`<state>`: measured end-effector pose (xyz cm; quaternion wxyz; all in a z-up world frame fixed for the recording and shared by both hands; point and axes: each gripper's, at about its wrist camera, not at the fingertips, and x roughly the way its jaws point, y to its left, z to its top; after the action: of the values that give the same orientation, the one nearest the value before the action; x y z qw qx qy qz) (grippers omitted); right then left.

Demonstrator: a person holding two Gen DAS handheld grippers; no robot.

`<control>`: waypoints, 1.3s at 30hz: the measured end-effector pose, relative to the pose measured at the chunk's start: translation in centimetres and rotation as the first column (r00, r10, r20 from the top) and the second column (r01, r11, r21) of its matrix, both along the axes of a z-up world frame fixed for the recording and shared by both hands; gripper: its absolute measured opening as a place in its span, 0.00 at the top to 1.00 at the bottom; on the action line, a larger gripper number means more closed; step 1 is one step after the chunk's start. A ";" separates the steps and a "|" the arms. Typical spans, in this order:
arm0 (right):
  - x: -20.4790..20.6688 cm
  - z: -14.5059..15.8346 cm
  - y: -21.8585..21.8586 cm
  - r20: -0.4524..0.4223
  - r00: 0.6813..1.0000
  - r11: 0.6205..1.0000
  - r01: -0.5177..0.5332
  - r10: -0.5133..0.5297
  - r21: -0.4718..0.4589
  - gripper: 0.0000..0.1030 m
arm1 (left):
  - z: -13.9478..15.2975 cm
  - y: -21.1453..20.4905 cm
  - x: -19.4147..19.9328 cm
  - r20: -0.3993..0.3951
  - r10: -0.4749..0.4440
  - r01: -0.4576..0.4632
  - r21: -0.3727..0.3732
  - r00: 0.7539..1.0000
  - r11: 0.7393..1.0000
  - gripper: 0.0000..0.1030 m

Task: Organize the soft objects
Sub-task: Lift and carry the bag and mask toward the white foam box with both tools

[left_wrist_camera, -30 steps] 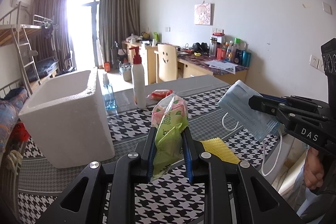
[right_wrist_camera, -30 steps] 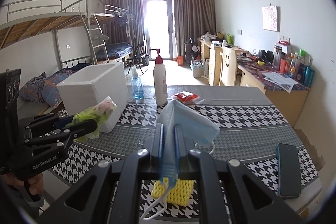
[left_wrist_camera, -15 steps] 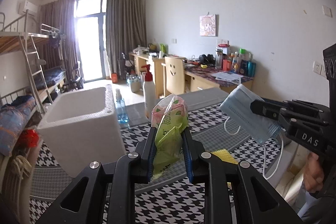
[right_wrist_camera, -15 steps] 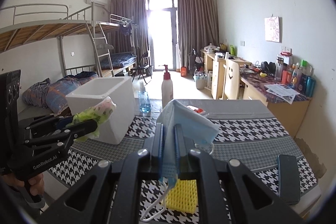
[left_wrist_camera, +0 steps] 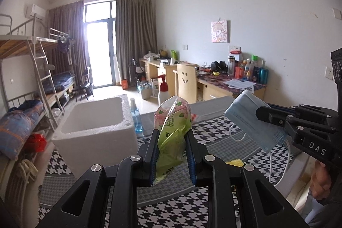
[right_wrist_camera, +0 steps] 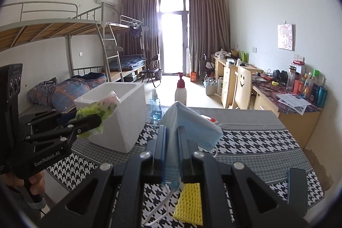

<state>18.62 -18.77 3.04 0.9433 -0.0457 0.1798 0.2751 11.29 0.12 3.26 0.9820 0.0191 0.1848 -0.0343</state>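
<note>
Left wrist view: your left gripper [left_wrist_camera: 172,143] clamps a tissue pack [left_wrist_camera: 172,131], right gripper [right_wrist_camera: 171,149] pinches a face mask [right_wrist_camera: 188,123], above a houndstooth table [right_wrist_camera: 256,142] in a dorm room.

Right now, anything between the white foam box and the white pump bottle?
Yes: a clear blue spray bottle stands between white foam box and white pump bottle, clearest in the right wrist view.

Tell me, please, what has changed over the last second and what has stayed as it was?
Both grippers have risen, so the yellow sponge and the table sit lower in view. Nothing was taken or released: the left gripper stays shut on the tissue pack, the right gripper on the face mask. The foam box is unmoved.
</note>
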 end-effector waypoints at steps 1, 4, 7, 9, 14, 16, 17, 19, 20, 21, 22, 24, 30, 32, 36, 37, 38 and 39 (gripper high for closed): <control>0.0 0.1 0.1 0.001 1.000 1.000 -0.003 0.003 0.000 0.88 | 0.1 0.1 0.0 0.004 0.005 -0.005 0.002 1.000 1.000 0.76; 0.1 0.3 0.6 0.008 1.000 1.000 -0.010 0.010 0.000 0.88 | 0.5 0.5 0.0 0.016 0.017 -0.018 0.004 1.000 1.000 0.76; 0.2 0.3 0.9 0.008 1.000 1.000 -0.013 0.013 0.000 0.88 | 0.7 0.9 0.2 0.022 0.034 -0.034 0.009 0.999 0.999 0.76; 0.3 0.5 1.3 0.010 1.000 1.000 -0.019 0.019 0.000 0.88 | 0.8 0.9 0.4 0.027 0.043 -0.043 0.008 0.999 0.999 0.76; 0.6 0.9 2.1 0.020 0.999 0.999 -0.033 0.033 -0.002 0.88 | 1.3 1.7 0.7 0.041 0.072 -0.072 0.008 0.997 0.997 0.76; 0.9 1.1 2.3 0.020 0.999 0.999 -0.038 0.038 0.000 0.88 | 1.5 2.0 0.9 0.046 0.082 -0.082 0.008 0.996 0.997 0.76; 1.0 1.2 2.5 0.020 0.999 0.999 -0.042 0.042 0.000 0.88 | 1.5 2.1 1.0 0.048 0.085 -0.086 0.008 0.995 0.996 0.76; 1.4 1.4 2.7 0.024 0.999 0.999 -0.045 0.045 -0.003 0.88 | 1.7 2.4 1.1 0.052 0.096 -0.096 0.005 0.994 0.995 0.76; 1.5 1.5 2.9 0.025 0.999 0.999 -0.046 0.046 -0.001 0.88 | 1.8 2.6 1.1 0.056 0.100 -0.100 0.001 0.993 0.995 0.76; 1.7 1.6 2.9 0.022 0.999 0.999 -0.050 0.050 0.003 0.88 | 1.8 2.6 1.3 0.058 0.104 -0.104 0.000 0.993 0.995 0.76; 1.8 1.6 2.9 0.020 0.998 0.998 -0.055 0.055 0.006 0.88 | 1.9 2.7 1.3 0.059 0.110 -0.111 0.001 0.992 0.994 0.76; 2.0 1.7 3.2 0.022 0.998 0.998 -0.059 0.059 0.008 0.88 | 1.9 3.0 1.6 0.059 0.127 -0.128 0.001 0.990 0.992 0.76; 2.5 2.0 4.4 0.019 0.997 0.997 -0.077 0.077 0.012 0.88 | 2.0 4.0 2.4 0.052 0.162 -0.161 -0.019 0.985 0.987 0.76; 2.7 2.1 4.8 0.014 0.996 0.996 -0.086 0.086 0.014 0.88 | 2.0 4.1 2.6 0.052 0.170 -0.169 -0.017 0.984 0.985 0.76; 3.0 2.2 5.5 0.009 0.994 0.994 -0.104 0.104 0.010 0.88 | 2.2 4.3 2.8 0.059 0.184 -0.184 -0.016 0.981 0.983 0.76; 3.0 2.3 5.7 0.009 0.994 0.994 -0.107 0.107 0.009 0.88 | 2.3 4.4 2.9 0.061 0.188 -0.187 -0.017 0.980 0.982 0.76; 3.1 2.3 5.9 0.010 0.994 0.994 -0.110 0.110 0.007 0.88 | 2.4 4.5 2.9 0.063 0.193 -0.193 -0.016 0.979 0.981 0.76; 3.2 2.4 5.9 0.010 0.994 0.994 -0.111 0.111 0.006 0.88 | 2.4 4.7 3.0 0.063 0.198 -0.197 -0.018 0.978 0.980 0.76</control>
<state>21.84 -12.82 5.40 0.9275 -0.0537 0.1717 0.3276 14.26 4.82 5.68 0.9861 -0.0039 0.1536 0.0631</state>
